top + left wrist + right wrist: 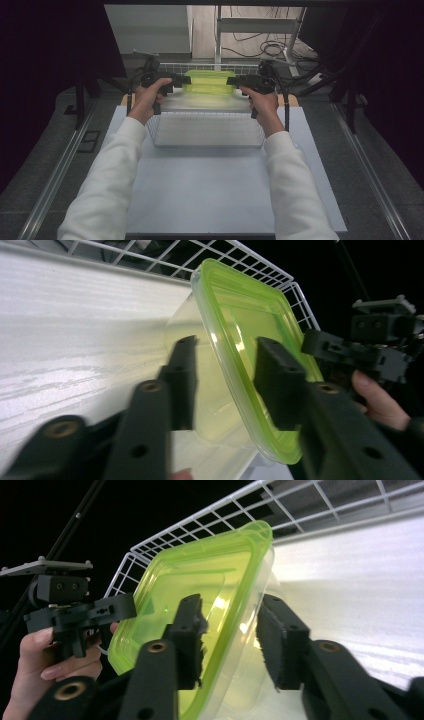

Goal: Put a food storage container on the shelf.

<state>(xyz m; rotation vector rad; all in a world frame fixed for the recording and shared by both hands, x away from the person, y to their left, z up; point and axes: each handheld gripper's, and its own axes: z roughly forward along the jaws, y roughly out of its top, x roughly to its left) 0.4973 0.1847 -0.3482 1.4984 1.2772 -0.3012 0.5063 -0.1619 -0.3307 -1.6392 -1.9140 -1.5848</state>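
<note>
At the left, the left hand-held gripper (172, 85) is held by a hand in a white sleeve, and its black jaws are seen set on either side of the rim of a clear plastic container (208, 83), one jaw on the green lid (250, 335) and the other on the translucent wall; whether the pads press the plastic cannot be told. The container is held above the far end of a white wire basket (207, 142), between the two grippers, and nothing can be made out inside it. The basket is of thin wire mesh and is placed on the pale, smooth worktop (220, 195). At the right, the right hand-held gripper (235, 82) is set astride the opposite rim in the same way, its jaws narrowed about the lid edge
</note>
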